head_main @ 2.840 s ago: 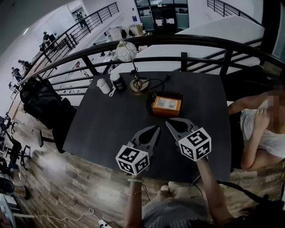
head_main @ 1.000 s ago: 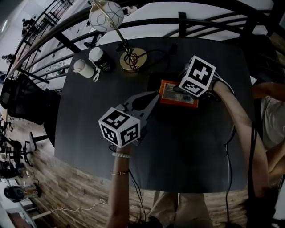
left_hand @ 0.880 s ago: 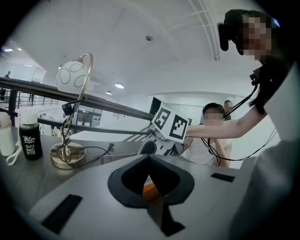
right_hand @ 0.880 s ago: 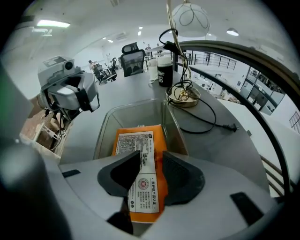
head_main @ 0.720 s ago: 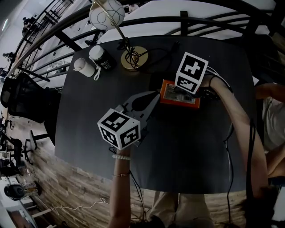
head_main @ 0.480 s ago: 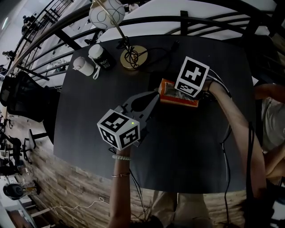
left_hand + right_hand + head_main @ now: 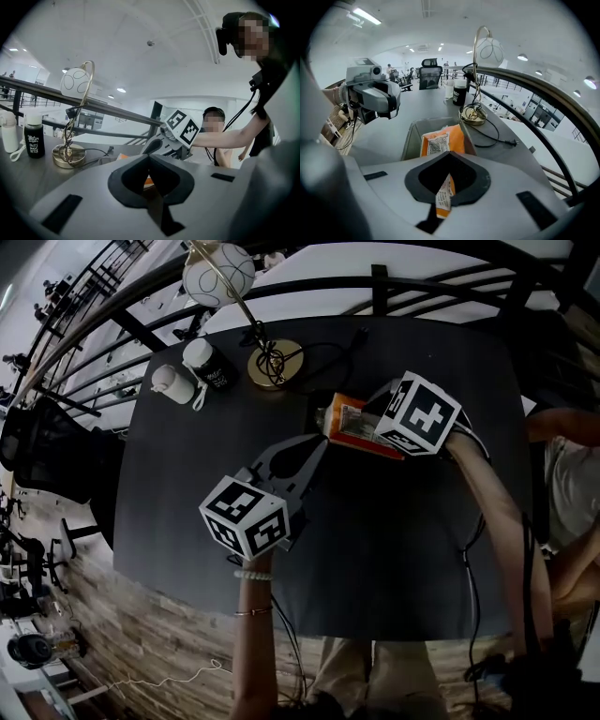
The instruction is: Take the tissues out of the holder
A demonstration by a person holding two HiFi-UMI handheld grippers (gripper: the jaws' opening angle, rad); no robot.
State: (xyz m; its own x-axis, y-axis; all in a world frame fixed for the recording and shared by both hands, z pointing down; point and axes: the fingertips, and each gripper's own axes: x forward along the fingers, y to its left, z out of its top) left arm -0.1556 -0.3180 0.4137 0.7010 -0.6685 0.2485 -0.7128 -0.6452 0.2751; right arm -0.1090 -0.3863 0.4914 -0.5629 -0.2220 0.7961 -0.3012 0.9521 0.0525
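My left tongs point(image 7: 149, 158) hang pressed together and empty beside the holder point(image 7: 408, 138), my right tongs point(image 7: 449, 157), jaws just closed, pinch the tissues point(image 7: 443, 136), now tilted up where they earlier lay flat, lamp point(image 7: 273, 364) and bottle point(image 7: 210, 367) beyond.

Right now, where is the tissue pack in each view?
Head view: pack upper centre, tilted.
Left gripper view: only an orange sliver, low centre.
Right gripper view: centre, gripped by the right claw.
Shared landmark: the lamp, in all three.
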